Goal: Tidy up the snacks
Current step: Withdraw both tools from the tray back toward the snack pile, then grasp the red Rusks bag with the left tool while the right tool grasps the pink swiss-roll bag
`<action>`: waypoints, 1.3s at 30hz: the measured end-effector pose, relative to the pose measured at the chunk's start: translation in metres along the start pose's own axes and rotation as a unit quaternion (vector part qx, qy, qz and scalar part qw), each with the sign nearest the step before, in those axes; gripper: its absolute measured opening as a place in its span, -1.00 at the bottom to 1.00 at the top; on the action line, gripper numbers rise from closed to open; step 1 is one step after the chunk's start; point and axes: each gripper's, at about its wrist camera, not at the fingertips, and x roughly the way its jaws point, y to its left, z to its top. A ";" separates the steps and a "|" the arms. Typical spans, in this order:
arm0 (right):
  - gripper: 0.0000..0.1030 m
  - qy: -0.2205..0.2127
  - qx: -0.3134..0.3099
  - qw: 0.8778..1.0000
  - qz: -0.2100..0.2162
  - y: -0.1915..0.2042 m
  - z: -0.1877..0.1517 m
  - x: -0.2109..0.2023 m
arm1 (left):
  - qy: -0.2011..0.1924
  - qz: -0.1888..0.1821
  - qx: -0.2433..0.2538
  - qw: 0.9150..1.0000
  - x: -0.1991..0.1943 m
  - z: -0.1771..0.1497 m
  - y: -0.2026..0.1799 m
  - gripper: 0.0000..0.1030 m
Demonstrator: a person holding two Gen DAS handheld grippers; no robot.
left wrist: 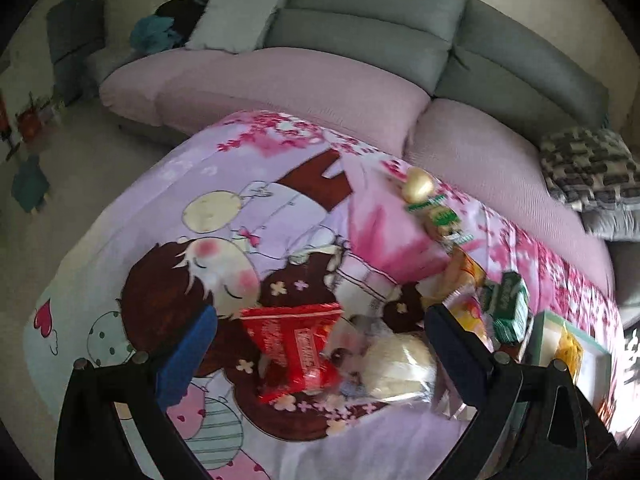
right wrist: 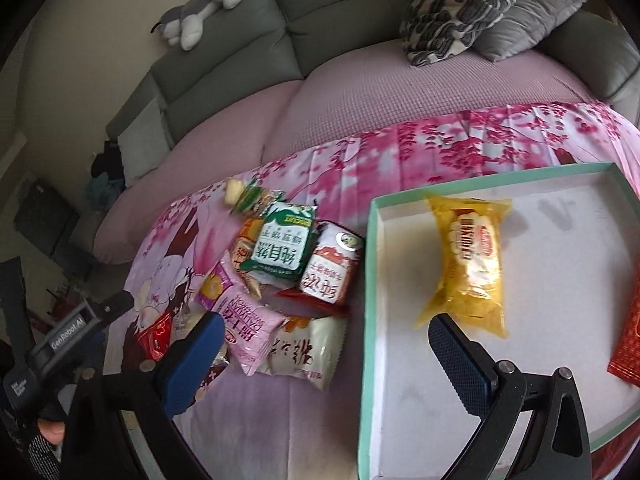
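A red snack packet [left wrist: 298,346] lies on the cartoon cloth between the fingers of my left gripper [left wrist: 320,344], which is open just above it. A cream bun packet [left wrist: 400,368] lies beside it. My right gripper [right wrist: 326,352] is open and empty over the left edge of a white tray with a mint rim [right wrist: 370,280]. In the tray lie a yellow packet [right wrist: 472,264] and a red packet [right wrist: 630,332] at its right edge. A pile of snacks sits left of the tray: a green packet [right wrist: 280,244], a red-and-white packet [right wrist: 332,268], a pink packet [right wrist: 244,320] and a white bun packet [right wrist: 304,348].
A pink-covered grey sofa [right wrist: 360,92] runs behind the cloth-covered table [left wrist: 192,184], with a patterned cushion [right wrist: 460,4] and a plush toy [right wrist: 200,12]. The tray [left wrist: 540,332] appears at the left wrist view's right edge. The left gripper's body [right wrist: 68,340] and a hand show at lower left.
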 end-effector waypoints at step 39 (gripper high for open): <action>0.14 0.106 -0.158 0.982 -0.011 0.096 -0.002 0.117 | 0.165 -0.055 -0.097 0.980 0.077 -0.019 0.037 0.40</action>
